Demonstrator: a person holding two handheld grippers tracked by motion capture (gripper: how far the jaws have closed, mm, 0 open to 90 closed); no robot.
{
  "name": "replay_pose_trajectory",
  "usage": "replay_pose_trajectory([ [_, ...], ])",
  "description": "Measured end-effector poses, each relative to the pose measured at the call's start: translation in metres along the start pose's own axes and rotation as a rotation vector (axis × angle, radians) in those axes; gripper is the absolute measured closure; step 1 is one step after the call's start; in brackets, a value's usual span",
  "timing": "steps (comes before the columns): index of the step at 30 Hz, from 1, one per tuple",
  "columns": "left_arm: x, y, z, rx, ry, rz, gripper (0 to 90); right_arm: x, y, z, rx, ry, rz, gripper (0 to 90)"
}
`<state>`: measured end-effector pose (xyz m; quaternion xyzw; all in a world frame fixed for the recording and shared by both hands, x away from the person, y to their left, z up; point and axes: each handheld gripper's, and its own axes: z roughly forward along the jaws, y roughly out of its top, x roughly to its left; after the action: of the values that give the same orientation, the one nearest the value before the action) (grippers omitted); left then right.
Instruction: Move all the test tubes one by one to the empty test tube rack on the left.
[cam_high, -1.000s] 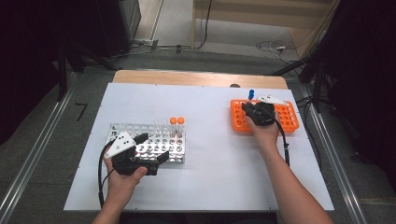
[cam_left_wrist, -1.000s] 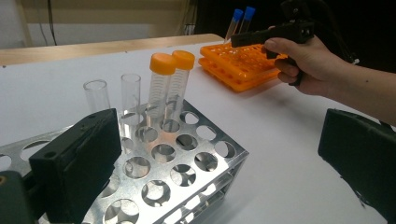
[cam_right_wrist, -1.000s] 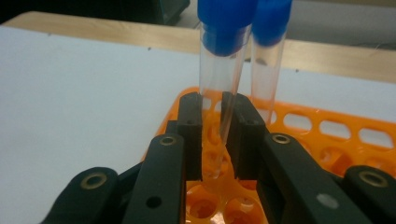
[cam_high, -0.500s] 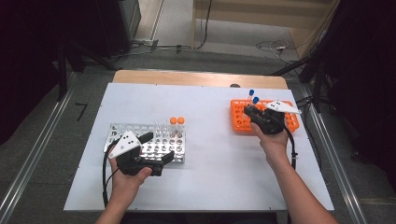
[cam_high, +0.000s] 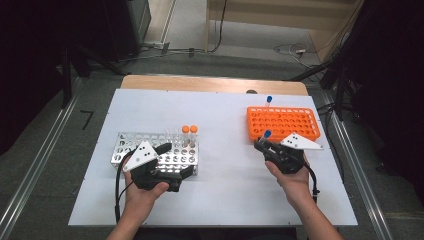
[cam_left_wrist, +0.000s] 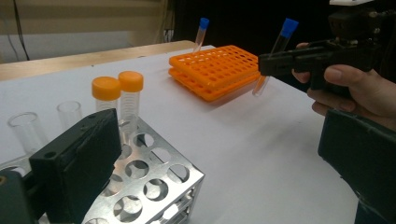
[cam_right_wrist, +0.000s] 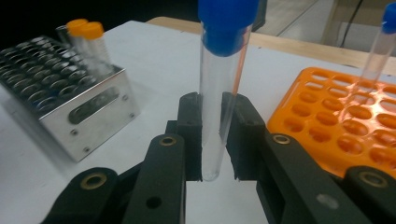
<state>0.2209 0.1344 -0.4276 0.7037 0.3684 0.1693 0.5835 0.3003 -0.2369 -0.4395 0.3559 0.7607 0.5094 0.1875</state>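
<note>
White tabletop (cam_high: 225, 200) fills mid-frame. Lower left, the left gripper (cam_high: 172, 159) rests at the metal rack (cam_high: 122, 142), jaws spread wide, grasping nothing. Right of centre, the right gripper (cam_high: 261, 144), held level in the hand (cam_high: 292, 180), is clenched on a clear blue-capped test tube (cam_right_wrist: 219, 93), upright, just before the orange rack (cam_high: 300, 125).

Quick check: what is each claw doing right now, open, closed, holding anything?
Left claw: open, jaws wide apart over the metal rack, holding nothing.
Right claw: closed on a blue-capped tube, held in front of the orange rack.
</note>
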Motion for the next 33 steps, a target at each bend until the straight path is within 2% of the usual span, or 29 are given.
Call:
replay_pose_trajectory([
  [6, -0.009, 0.000, 0.008, 0.009, -0.027, 0.011, 0.0, 0.019, -0.010, -0.011, 0.009, 0.046, -0.016, 74.8],
  [12, -0.018, 0.000, 0.016, 0.017, -0.060, 0.026, 1.1, 0.040, -0.008, -0.017, 0.007, 0.092, -0.047, 74.8],
  [19, -0.032, 0.004, 0.025, 0.027, -0.106, 0.048, 3.5, 0.066, -0.008, -0.016, 0.020, 0.150, -0.103, 74.7],
  [23, -0.040, 0.006, 0.031, 0.033, -0.134, 0.054, 10.6, 0.074, -0.010, -0.013, 0.029, 0.182, -0.112, 74.8],
  [33, -0.056, 0.006, 0.042, 0.053, -0.216, 0.087, 41.4, 0.098, -0.013, 0.000, 0.073, 0.243, -0.149, 74.8],
])
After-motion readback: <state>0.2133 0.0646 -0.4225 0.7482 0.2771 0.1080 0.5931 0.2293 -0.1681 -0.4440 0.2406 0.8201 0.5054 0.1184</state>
